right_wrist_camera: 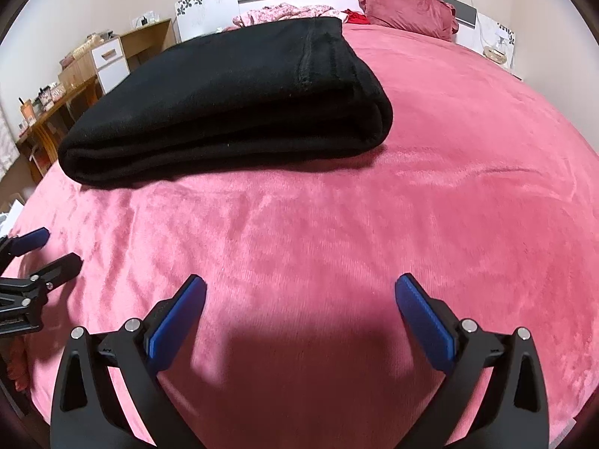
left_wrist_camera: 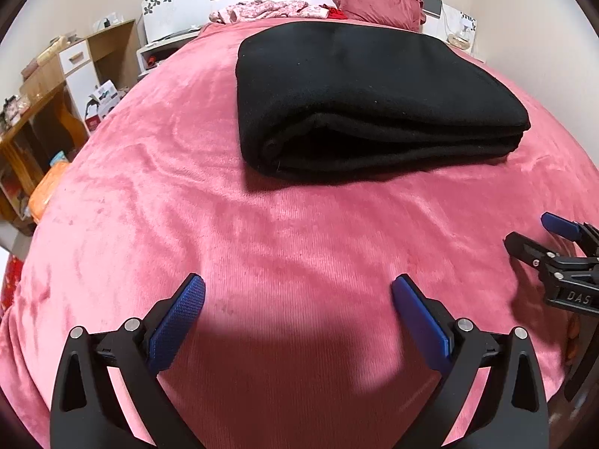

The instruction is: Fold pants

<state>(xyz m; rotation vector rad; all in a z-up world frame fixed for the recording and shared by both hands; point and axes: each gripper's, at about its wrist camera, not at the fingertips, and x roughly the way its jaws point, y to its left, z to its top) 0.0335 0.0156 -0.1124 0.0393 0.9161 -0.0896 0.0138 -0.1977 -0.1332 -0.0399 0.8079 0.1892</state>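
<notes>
The black pants [left_wrist_camera: 367, 93] lie folded in a thick stack on the pink bedspread [left_wrist_camera: 262, 232], ahead of both grippers. They also show in the right wrist view [right_wrist_camera: 232, 101], up and to the left. My left gripper [left_wrist_camera: 298, 292] is open and empty, held over bare bedspread short of the pants. My right gripper [right_wrist_camera: 300, 292] is open and empty too, over the bedspread [right_wrist_camera: 430, 187]. The right gripper shows at the right edge of the left wrist view [left_wrist_camera: 531, 232], and the left gripper at the left edge of the right wrist view [right_wrist_camera: 56, 250].
A dark pink pillow [left_wrist_camera: 378, 2] and a heap of floral clothes [left_wrist_camera: 262, 9] lie at the headboard. A wooden desk with shelves [left_wrist_camera: 45, 86] stands left of the bed. A bedside stand with a lamp [right_wrist_camera: 498, 48] is at the far right.
</notes>
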